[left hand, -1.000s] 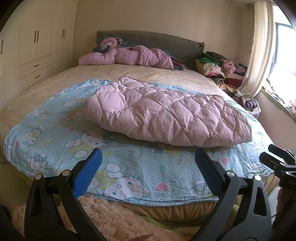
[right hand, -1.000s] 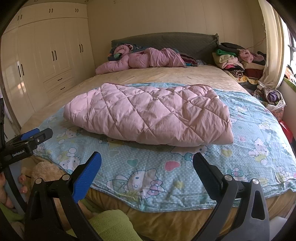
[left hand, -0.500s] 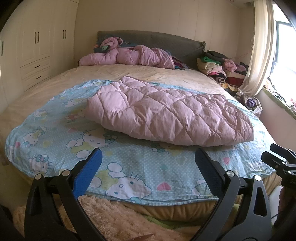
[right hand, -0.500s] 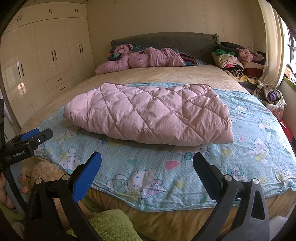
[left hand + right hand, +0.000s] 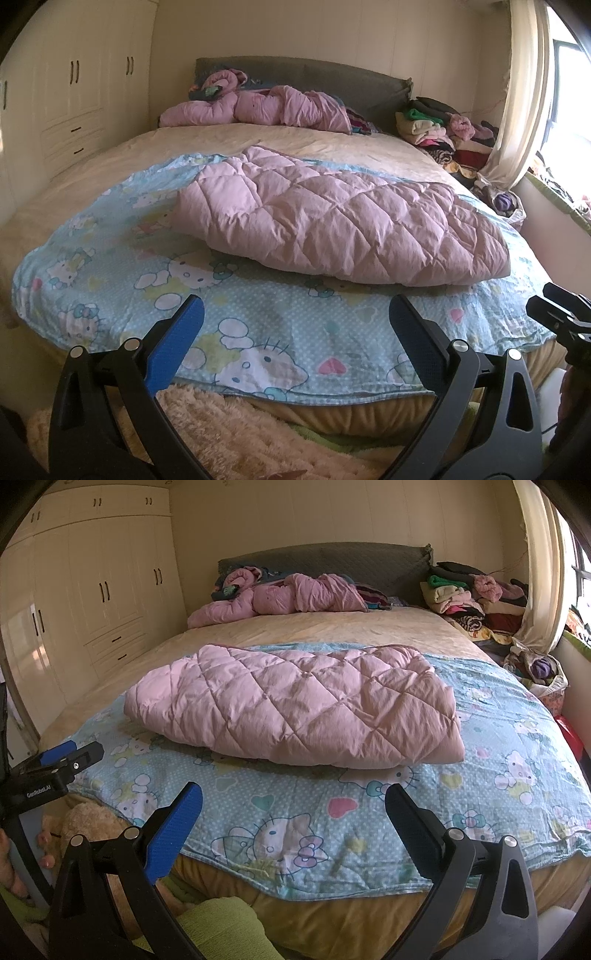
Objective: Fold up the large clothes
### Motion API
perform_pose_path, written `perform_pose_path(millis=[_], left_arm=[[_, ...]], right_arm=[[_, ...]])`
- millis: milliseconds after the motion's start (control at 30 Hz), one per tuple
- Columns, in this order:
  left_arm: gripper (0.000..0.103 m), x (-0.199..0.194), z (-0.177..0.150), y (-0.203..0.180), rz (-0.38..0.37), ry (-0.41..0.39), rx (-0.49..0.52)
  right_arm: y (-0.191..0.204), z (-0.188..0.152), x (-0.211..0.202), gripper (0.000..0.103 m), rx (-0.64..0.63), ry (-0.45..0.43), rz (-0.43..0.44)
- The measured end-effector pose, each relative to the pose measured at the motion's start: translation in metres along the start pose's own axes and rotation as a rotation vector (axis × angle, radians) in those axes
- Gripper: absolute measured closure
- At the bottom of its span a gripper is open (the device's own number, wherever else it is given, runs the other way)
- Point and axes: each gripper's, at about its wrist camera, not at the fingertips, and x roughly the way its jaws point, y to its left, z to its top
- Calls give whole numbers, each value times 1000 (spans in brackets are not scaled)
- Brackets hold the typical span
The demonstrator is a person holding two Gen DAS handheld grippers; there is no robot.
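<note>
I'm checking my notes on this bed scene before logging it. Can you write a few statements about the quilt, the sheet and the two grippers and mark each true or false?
1. The pink quilted garment lies on the cartoon-print sheet. True.
2. The left gripper is shut on the sheet. False: it is open and holds nothing.
3. The right gripper is open. True.
4. The wardrobe doors stand open. False: they are closed.

two handheld black plastic grippers: left gripper and right gripper. each has blue ribbed pads inside, silver pivot screws, and white "genrobot.ai" lettering.
</note>
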Motion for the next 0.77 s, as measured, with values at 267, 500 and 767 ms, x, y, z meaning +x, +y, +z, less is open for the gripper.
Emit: perform_pose_path(millis=[267,500,767], left_arm=[[9,9,-3,17,22,37,-49],[9,25,15,114,183,73,-221],[9,70,72,324,596,57,-378]], right_arm=[[-15,-2,-3,4,54,-9,-68],[-92,-30,-20,4,259,-23,-320],[-286,-174,-101,4,711,131,-1010]])
